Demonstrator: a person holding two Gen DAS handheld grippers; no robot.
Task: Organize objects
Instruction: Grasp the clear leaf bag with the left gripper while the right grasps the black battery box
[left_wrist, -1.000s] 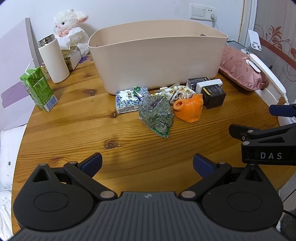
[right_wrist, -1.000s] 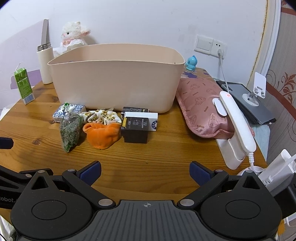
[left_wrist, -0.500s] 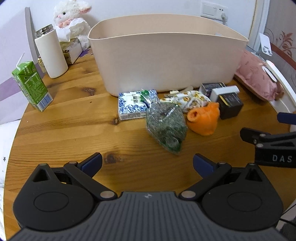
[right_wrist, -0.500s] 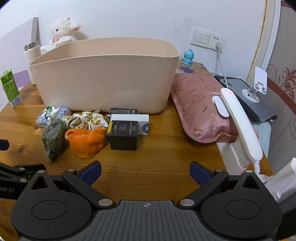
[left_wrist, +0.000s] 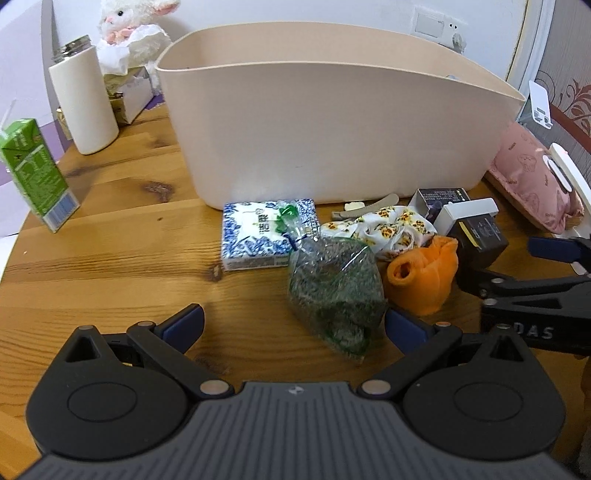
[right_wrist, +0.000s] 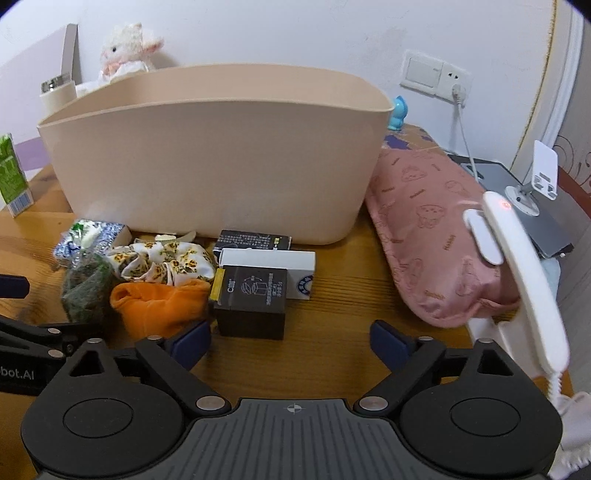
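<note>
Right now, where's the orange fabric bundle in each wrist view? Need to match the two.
Left wrist: the orange fabric bundle sits right of centre, beside the clear bag of green dried leaves, in front of the floral cloth.
Right wrist: it sits lower left, touching the black box, just ahead of the gripper's left finger.
Shared landmark: the large beige plastic tub stands behind the bundle in both views.

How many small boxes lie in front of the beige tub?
3: black box nearest, white box behind it, dark box against the tub. Others may be hidden.
</note>
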